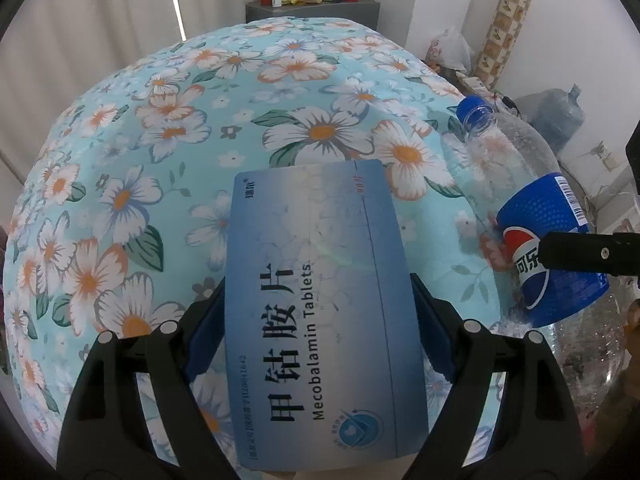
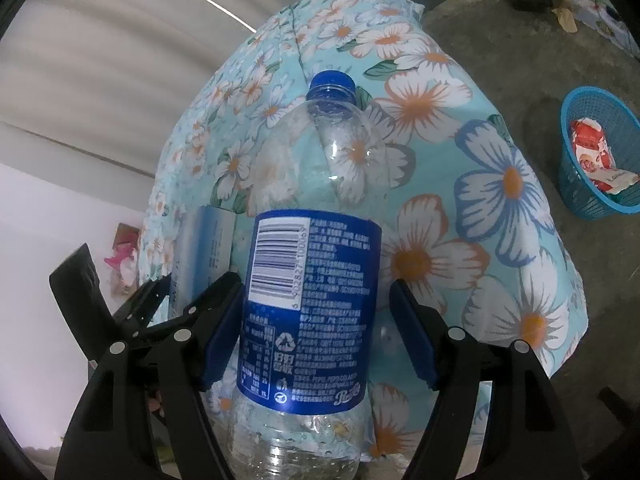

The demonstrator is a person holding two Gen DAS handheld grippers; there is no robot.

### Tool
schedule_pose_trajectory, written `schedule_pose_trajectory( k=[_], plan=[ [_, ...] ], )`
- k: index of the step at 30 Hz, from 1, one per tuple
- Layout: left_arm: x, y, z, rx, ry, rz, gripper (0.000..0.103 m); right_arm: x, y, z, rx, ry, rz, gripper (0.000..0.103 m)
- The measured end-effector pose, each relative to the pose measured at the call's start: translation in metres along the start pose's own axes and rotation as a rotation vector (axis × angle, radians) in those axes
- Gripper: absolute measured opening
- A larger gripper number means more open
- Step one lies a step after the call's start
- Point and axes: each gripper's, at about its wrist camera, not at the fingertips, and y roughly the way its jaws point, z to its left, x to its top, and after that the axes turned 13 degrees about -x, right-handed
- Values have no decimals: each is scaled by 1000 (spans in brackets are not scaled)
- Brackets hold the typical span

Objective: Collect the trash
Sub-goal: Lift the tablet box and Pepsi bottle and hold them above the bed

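My left gripper [image 1: 318, 292] is shut on a blue Mecobalamin tablet box [image 1: 320, 304], held flat above the floral bedspread [image 1: 168, 136]. My right gripper [image 2: 316, 292] is closed around an empty clear Pepsi bottle [image 2: 312, 300] with a blue label and blue cap, its cap pointing away; the left pad touches the label and the right pad stands a little off it. The bottle also shows at the right of the left wrist view [image 1: 552, 240], with a right finger [image 1: 580, 258] across it. The box's edge [image 2: 204, 248] and the left gripper show at the left of the right wrist view.
A blue plastic basket [image 2: 576, 184] holding red-and-white wrappers stands on the grey floor at the right. A grey cabinet [image 1: 312, 10] with a red flask and clutter stands beyond the bed. A water jug [image 1: 560, 116] and bags are at the right.
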Motion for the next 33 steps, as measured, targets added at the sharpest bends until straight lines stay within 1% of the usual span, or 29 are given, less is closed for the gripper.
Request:
schedule_pose_trajectory(
  k=[6,15,18,33],
  plan=[
    [-2,0,-3,19,11,-6,79,-2,0,-1,3,-5,-2,70],
    [-3,-1,-5,33,37,-15,71,0,5,6,19,-11,11,62],
    [-3,-1,-5,30,37,-17,70,1,7,7,20,-13,17,62],
    [-3,-3,-6,35,48,-25,69,0,11,9,25,-10,22,61]
  ],
)
